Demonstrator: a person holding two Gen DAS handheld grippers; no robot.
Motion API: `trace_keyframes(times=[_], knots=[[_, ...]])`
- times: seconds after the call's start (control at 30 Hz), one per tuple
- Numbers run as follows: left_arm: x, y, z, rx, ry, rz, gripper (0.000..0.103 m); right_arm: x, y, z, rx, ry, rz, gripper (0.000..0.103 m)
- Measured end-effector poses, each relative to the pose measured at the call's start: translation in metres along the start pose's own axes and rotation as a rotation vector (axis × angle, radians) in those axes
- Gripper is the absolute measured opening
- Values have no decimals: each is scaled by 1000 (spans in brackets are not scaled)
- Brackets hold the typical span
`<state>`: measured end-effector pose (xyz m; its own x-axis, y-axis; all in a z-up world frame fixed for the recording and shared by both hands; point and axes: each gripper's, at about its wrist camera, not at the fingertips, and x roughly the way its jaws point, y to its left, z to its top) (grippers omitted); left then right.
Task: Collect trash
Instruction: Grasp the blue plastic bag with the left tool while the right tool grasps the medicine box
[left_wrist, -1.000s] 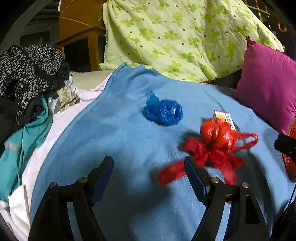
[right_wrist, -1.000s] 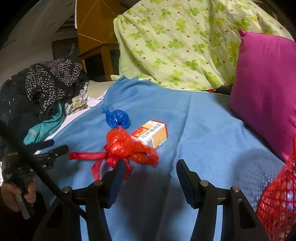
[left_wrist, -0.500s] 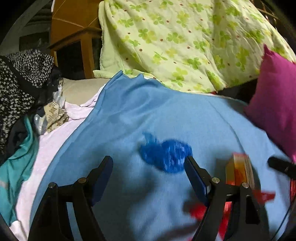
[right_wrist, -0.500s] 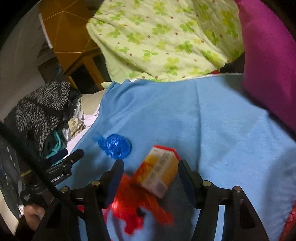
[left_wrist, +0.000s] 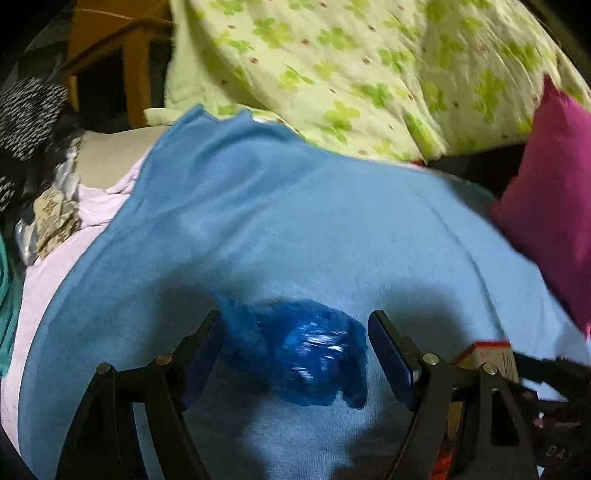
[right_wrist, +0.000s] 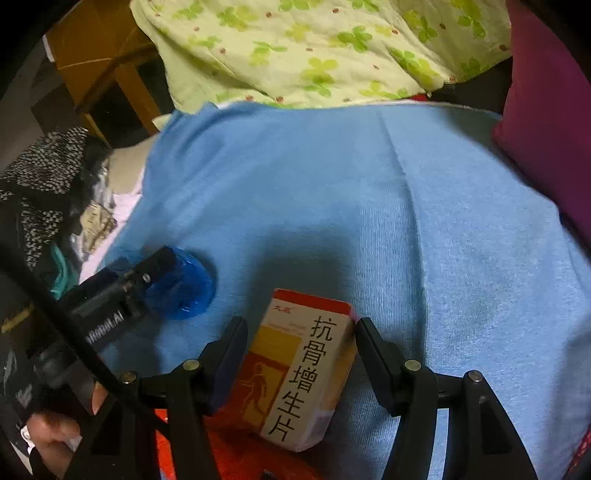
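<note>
The left gripper (left_wrist: 295, 350) stands open over the blue blanket (left_wrist: 295, 221), and the crumpled blue plastic bag (left_wrist: 295, 362) lies on the blanket between its two fingers; neither pad visibly presses it, though the bag's left end lies right at the left finger (left_wrist: 203, 354). The right gripper (right_wrist: 301, 354) is open around the medicine box (right_wrist: 299, 369), a white, red and yellow carton with Chinese print that lies on the blanket between the pads, its right edge very close to the right finger (right_wrist: 373, 358); whether that finger touches it cannot be told. The box's near end rests over the red plastic bag (right_wrist: 236, 450), which shows only at the bottom edge. A second ago both grippers were farther back: the blue bag lay well ahead of the left fingers, and the box and the red bag ahead of the right ones. Both have since come forward and down over these things, and the right jaws have just been opening a little, with the box now between them. A green floral quilt (left_wrist: 351, 74) and a magenta pillow (left_wrist: 546, 203) lie behind.
</note>
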<state>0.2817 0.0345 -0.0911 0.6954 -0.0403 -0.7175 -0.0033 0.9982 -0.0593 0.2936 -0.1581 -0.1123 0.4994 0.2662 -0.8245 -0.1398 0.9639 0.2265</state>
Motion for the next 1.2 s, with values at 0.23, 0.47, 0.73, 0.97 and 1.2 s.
trace_keyframes(times=[0.23,0.47,0.73,0.97,1.2], knots=[[9,13,-6,-55,56,-50,80,1,6,-2,-40,-1,-24,65],[9,14,-10,-81,66,-86,61,3,12,-4,-53,23,0,67],[2,17,-11,-78,46,-84,51,4,11,-9,-94,44,1,65],[-17,9,-5,-25,-5,-39,51,-7,-2,-9,-70,14,60,55],[-48,-5,3,45,-96,46,51,-48,-18,-4,-55,-157,54,52]])
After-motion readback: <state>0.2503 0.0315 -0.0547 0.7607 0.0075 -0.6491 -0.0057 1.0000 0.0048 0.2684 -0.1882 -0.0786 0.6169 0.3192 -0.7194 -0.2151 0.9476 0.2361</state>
